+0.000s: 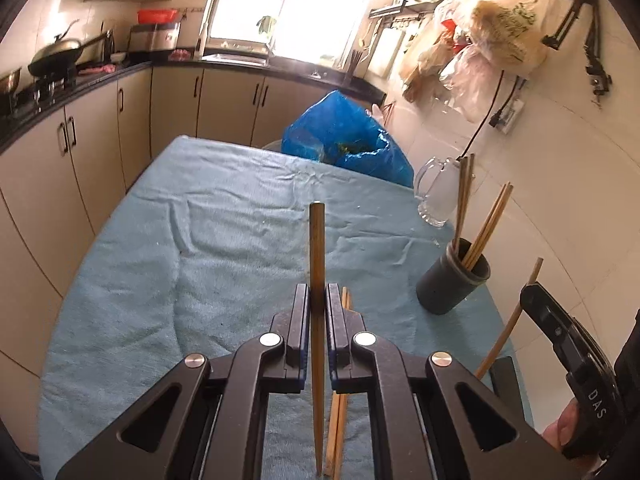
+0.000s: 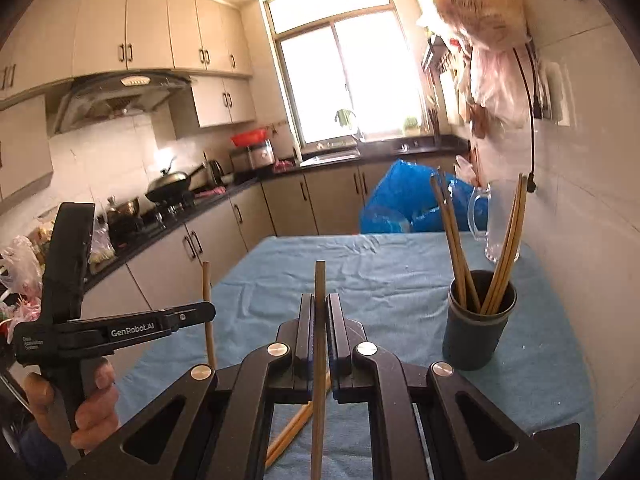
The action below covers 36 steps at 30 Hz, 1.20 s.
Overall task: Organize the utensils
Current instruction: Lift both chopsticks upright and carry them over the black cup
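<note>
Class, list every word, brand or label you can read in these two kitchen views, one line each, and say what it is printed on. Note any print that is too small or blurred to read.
"GenRobot.AI": on the left gripper, along its arm, right wrist view.
"DAS": on the right gripper, on its black body, left wrist view.
Small white print on the left gripper's body: too small to read surely.
Green print on the hanging plastic bag: blurred, unreadable.

We see a blue towel covering the tabletop, with a blue plastic bag at its far end. Beside it stands a clear glass mug, and a wok sits on the stove.
</note>
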Motion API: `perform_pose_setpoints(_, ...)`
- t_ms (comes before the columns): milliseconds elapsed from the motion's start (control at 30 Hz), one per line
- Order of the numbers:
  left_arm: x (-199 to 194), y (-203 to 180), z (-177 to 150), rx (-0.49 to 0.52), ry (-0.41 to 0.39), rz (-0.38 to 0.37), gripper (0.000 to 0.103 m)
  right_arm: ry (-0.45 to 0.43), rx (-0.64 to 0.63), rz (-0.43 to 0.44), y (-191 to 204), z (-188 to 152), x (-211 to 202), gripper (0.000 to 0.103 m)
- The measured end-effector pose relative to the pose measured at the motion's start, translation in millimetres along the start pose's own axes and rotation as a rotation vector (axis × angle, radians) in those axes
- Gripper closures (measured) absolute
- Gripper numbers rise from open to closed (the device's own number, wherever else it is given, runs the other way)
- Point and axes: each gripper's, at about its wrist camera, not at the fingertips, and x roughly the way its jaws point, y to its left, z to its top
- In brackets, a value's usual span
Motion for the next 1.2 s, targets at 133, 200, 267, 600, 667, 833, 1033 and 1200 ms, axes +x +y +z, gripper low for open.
perform_pose_setpoints(133,-9,-6,-1,0.016,-0.011,0.000,0.096,-0.022,0.003,0.002,0,-1,-9,0.097)
perform_pose_setpoints(200,-13,-7,-1,0.017,-0.014,-0.002,0.096,-0.031,0.011,0.003,-2,0,-10,0.097)
perform_pose_setpoints(267,-15,-9,-1,0.022,-0.016,-0.003,0.096,-0.042,0.016,0.006,-1,1,-15,0.097)
perform_pose_setpoints(600,-24,-12,0,0.027,-0.035,-0.005,0.096,-0.102,0.018,-0.005,-1,9,-34,0.097)
perform_pose_setpoints(667,-26,-13,1,0.027,-0.039,-0.010,0.096,-0.105,0.017,-0.005,-1,11,-36,0.097)
perform_pose_setpoints(833,-31,-14,3,0.031,-0.044,-0.015,0.096,-0.121,0.025,-0.012,-1,12,-40,0.097)
perform_pose_setpoints(1033,-37,-18,5,0.037,-0.051,-0.026,0.096,-0.155,0.024,-0.027,-3,12,-45,0.097)
perform_pose_setpoints(1200,-42,-22,6,0.045,-0.058,-0.031,0.096,-0.174,0.033,-0.040,-7,13,-49,0.097)
